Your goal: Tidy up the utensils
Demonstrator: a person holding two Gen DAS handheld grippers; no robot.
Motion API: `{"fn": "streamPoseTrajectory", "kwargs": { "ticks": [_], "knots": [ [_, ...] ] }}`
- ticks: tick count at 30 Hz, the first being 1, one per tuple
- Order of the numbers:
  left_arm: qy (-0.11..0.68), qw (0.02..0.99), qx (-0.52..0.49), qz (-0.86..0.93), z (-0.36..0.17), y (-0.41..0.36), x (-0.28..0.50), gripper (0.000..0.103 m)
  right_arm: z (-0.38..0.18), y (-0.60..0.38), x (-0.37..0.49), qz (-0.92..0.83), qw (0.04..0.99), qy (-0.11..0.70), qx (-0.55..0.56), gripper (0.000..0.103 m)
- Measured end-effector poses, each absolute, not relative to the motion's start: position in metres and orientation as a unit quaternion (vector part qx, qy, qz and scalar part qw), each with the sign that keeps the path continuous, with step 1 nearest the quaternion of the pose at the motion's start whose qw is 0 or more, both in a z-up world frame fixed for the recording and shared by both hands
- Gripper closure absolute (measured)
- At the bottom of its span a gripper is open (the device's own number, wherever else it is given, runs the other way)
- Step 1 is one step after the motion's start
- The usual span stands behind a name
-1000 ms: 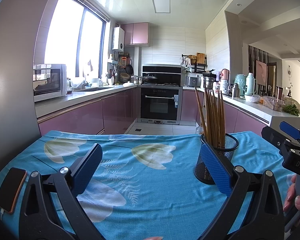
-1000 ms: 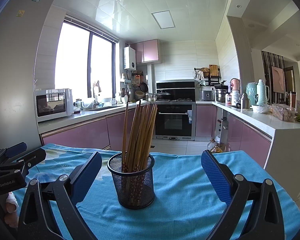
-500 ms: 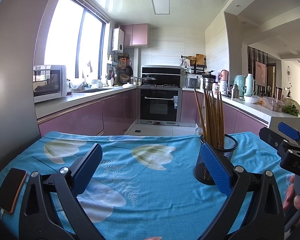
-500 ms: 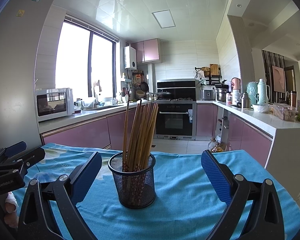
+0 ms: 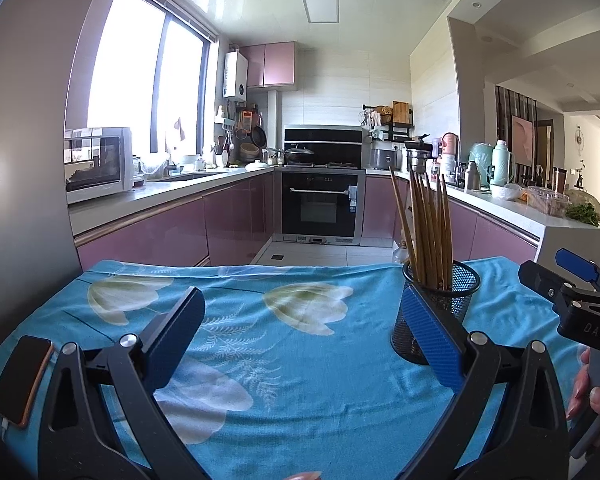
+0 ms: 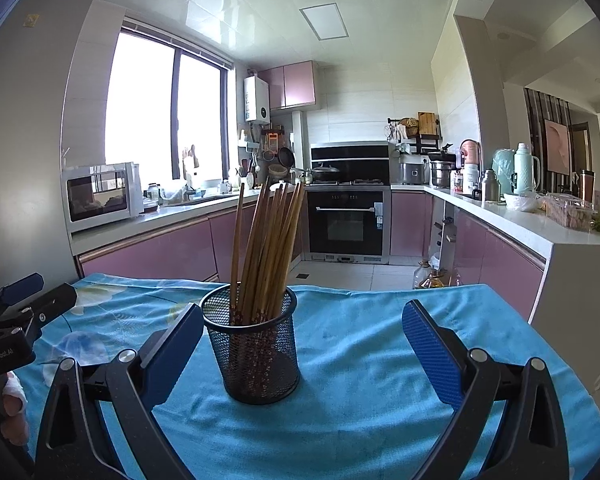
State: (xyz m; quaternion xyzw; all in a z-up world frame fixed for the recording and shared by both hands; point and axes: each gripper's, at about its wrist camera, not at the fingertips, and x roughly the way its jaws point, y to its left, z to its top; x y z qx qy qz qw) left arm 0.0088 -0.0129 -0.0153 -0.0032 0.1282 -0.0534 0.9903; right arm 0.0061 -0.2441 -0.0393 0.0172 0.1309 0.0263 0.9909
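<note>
Two grippers: both held low over the blue flowered tablecloth (image 5: 300,360), nearest the cameras.
Left gripper (image 5: 300,340): blue-padded fingers spread wide apart with nothing between them; the mesh cup stands just beyond its right finger, which covers the cup's lower left side in the left wrist view.
Right gripper (image 6: 302,344): fingers likewise wide apart and empty; the mesh cup stands just ahead, close by the tip of its left finger, not touching it as far as can be seen.
Mesh cup (image 6: 256,354): black wire pen-holder, round, upright on the cloth, towards the right side of the table.
Contents of the cup: a bundle of wooden chopsticks (image 6: 268,248), patterned ends down, plain ends fanning up and leaning slightly; the count is too dense to tell.
Phone (image 5: 22,378): dark, orange-edged, lying flat on the cloth far left of the cup, a white cable at its near end.
Hands: fingertips of the person's right hand (image 5: 592,392) show beside the right gripper's handle, right of the cup.
Beyond the cup: pink kitchen cabinets, a black built-in oven (image 6: 346,222) straight behind, a white microwave (image 6: 100,196) on the counter to the left, flasks and pots on the counter to the right.
</note>
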Motion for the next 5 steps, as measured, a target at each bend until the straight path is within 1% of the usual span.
{"fn": "streamPoseTrajectory", "kwargs": {
  "ticks": [3, 5],
  "knots": [
    [0.15, 0.987, -0.006, -0.055, -0.019, -0.008, 0.018, 0.006, -0.048, -0.257, 0.022, 0.01, 0.985, 0.172, 0.01, 0.007],
    [0.173, 0.984, -0.002, -0.046, -0.024, -0.003, 0.027, 0.006, -0.058, -0.276, 0.041, -0.014, 0.974, 0.225, 0.007, 0.007]
  ]
}}
